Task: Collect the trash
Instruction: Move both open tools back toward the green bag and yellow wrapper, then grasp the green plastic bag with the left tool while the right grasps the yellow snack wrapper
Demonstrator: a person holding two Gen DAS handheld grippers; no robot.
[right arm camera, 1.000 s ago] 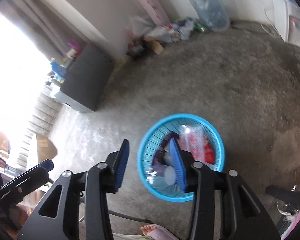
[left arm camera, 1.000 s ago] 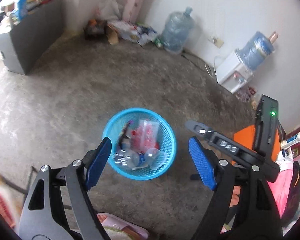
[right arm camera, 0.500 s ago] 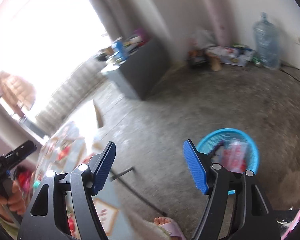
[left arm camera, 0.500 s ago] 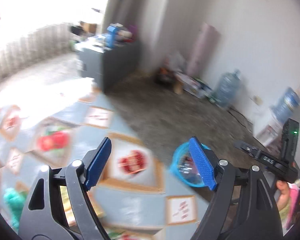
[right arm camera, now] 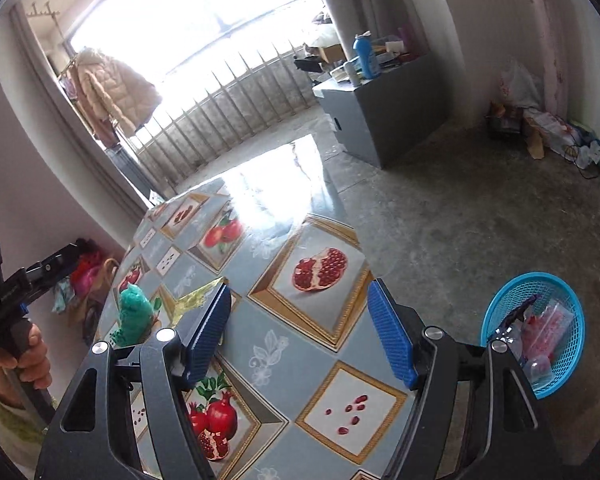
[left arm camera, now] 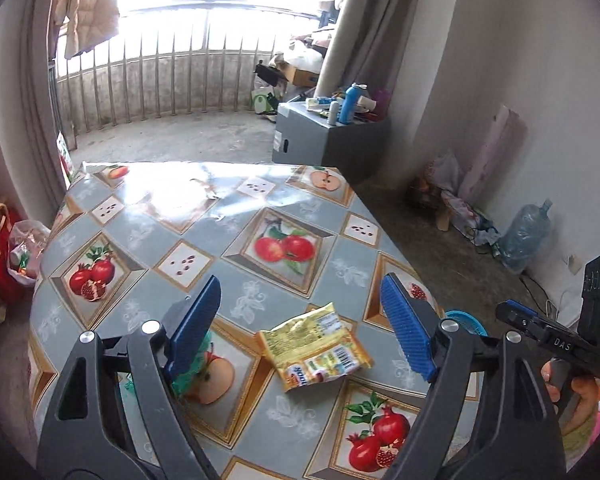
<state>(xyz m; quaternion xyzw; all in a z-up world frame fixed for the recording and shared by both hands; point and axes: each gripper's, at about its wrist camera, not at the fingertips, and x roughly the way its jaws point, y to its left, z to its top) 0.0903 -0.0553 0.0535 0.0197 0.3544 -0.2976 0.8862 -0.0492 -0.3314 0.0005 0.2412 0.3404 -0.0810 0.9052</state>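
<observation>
So the blue basket (right arm camera: 534, 336) on the floor beside the counter (left arm camera: 204, 216) already has a fair bit in it; looks like clear plastic and some pink-red packets, so I'd say a good part of the collecting is done; what's left on the counter, as far as I can see, is a yellow wrapper (left arm camera: 316, 346) and a crumpled green bag (right arm camera: 134, 314), and the rest of the fruit-print cloth looks bare apart from a small scrap near the far edge, too small to tell what it is.

Both tools are empty; the left tool (left arm camera: 300, 330) has its jaws spread wide above the counter with the wrapper showing between them but not touched; the right tool (right arm camera: 300, 330) is also well apart with nothing but tablecloth in the gap.

The wrapper lies flat near the close edge of the counter, crinkled, opened out; in the left view its long axis runs from upper left to lower right, barcode end toward the basket side. The green bag is just beside it, partly hidden behind the left tool's near finger in that view; in the right view it stands up in a lump, no real long axis.

My guess is the wrapper goes next.
</observation>
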